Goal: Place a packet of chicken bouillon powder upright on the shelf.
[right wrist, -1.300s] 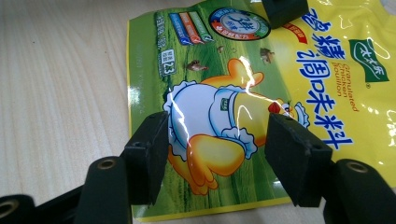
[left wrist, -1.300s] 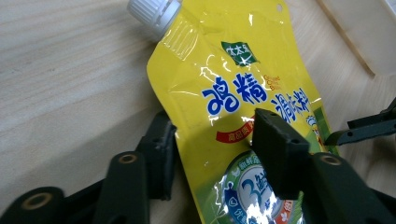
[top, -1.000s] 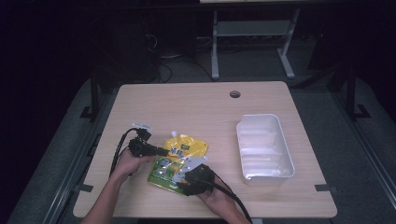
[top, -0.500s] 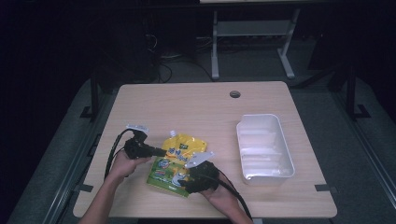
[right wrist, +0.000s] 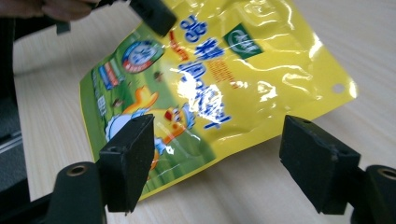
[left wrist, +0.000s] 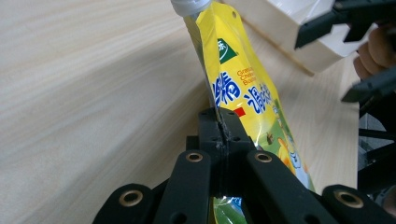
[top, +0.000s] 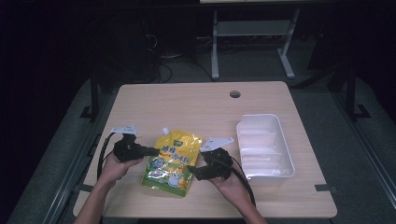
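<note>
The left tongs (left wrist: 219,126) are clamped on the edge of the yellow pouch (top: 173,161), which lies tilted at the near middle of the tabletop (top: 196,105). The right tongs (right wrist: 217,154) have just been opening and stand apart, nothing pinched. To lift cleanly toward the white tray (top: 264,144), keep that one pinch firm and the pouch clear of the right jaws.

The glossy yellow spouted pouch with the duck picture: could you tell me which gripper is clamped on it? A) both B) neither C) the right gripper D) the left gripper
D: the left gripper has its jaws pinched shut on the edge of the yellow spouted pouch, while the right gripper stands open with its jaws clear of the pouch.
</note>
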`<action>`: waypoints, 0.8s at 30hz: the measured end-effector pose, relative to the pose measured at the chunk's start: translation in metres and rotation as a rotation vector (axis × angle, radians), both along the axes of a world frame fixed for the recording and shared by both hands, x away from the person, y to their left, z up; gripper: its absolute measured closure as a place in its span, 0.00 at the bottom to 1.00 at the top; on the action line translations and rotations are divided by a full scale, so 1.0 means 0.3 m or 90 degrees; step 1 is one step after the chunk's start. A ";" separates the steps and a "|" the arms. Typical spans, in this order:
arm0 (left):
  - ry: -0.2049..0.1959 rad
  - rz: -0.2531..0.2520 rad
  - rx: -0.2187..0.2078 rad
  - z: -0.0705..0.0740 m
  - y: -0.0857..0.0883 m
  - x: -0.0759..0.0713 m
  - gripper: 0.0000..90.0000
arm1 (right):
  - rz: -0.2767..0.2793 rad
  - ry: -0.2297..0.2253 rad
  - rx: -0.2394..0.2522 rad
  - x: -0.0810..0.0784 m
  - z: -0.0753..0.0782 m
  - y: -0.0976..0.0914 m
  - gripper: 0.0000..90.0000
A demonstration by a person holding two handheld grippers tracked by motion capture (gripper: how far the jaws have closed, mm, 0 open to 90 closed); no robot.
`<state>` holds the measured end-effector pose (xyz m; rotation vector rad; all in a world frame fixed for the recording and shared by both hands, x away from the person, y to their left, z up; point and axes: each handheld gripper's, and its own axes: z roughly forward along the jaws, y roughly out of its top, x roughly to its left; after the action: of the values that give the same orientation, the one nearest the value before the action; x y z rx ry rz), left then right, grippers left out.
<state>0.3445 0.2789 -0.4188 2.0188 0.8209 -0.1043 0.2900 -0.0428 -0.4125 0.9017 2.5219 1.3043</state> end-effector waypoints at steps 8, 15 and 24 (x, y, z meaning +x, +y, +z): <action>-0.047 -0.016 -0.013 0.039 0.019 -0.050 1.00 | -0.019 -0.002 -0.002 0.056 0.078 -0.011 0.24; -0.075 -0.031 -0.017 0.062 0.023 -0.081 1.00 | -0.011 0.008 -0.011 0.109 0.118 -0.006 0.23; -0.113 -0.057 -0.026 0.092 0.024 -0.119 1.00 | 0.001 0.067 0.012 0.177 0.106 -0.009 0.25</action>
<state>0.3087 0.2861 -0.3912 1.9939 0.6127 0.0067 0.3431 -0.0454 -0.3807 0.9976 2.5924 1.3152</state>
